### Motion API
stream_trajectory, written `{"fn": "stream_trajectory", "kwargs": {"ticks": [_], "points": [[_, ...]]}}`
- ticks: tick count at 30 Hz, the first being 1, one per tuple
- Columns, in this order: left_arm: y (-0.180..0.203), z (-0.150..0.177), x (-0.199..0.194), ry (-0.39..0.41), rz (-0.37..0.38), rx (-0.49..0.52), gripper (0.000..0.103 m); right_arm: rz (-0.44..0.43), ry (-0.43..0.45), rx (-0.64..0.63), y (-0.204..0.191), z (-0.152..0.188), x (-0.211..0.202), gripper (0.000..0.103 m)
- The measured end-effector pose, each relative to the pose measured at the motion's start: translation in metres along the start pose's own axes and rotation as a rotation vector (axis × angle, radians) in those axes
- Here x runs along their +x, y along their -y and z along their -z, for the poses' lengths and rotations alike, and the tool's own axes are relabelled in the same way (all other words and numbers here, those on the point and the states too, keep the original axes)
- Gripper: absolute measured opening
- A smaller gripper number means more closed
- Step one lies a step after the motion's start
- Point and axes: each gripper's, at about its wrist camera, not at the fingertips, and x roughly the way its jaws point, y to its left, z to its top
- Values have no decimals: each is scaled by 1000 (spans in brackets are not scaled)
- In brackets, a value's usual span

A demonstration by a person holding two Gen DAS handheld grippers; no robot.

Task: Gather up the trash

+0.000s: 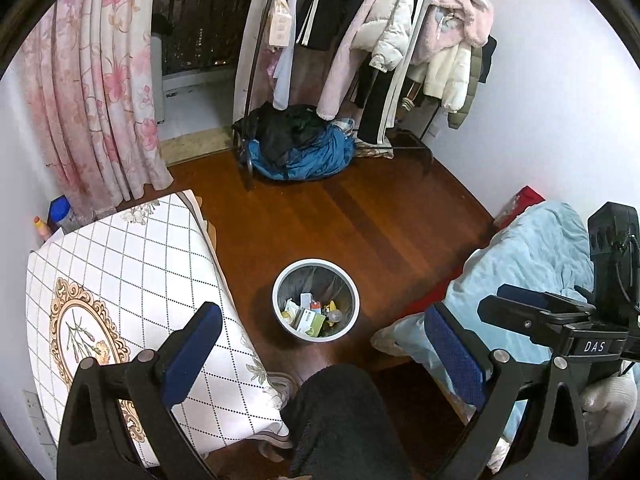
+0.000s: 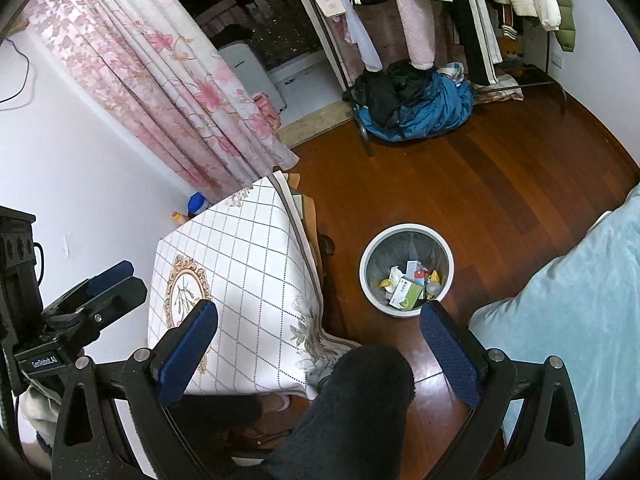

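both claws stand apart and empty, the left gripper (image 1: 324,356) and right gripper (image 2: 320,350) held high above a dark fleecy knee (image 1: 340,412) nearest the cameras. just beyond it, the round white waste bin with a grey liner (image 1: 316,300) stands upright on the red-brown wooden floor (image 1: 380,208), already holding cartons and wrappers. no loose litter shows around the bin, so the sound move is probably to scan the patterned tablecloth (image 1: 140,280) beside the bin before reaching.

A home bedroom. Ahead: a laden clothes rack (image 1: 384,40) and floral curtain (image 1: 100,80); to the right, a bed (image 1: 532,264).
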Motion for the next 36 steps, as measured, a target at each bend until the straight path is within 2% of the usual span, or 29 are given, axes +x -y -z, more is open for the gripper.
{"fn": "stream_trajectory", "kwargs": {"ticks": [14, 36], "points": [[7, -1, -10, 16, 7, 1, 103, -9, 0, -20, -7, -1, -8, 102], [10, 2, -5, 5, 27, -21, 103, -22, -10, -49, -6, -2, -21, 103]]}}
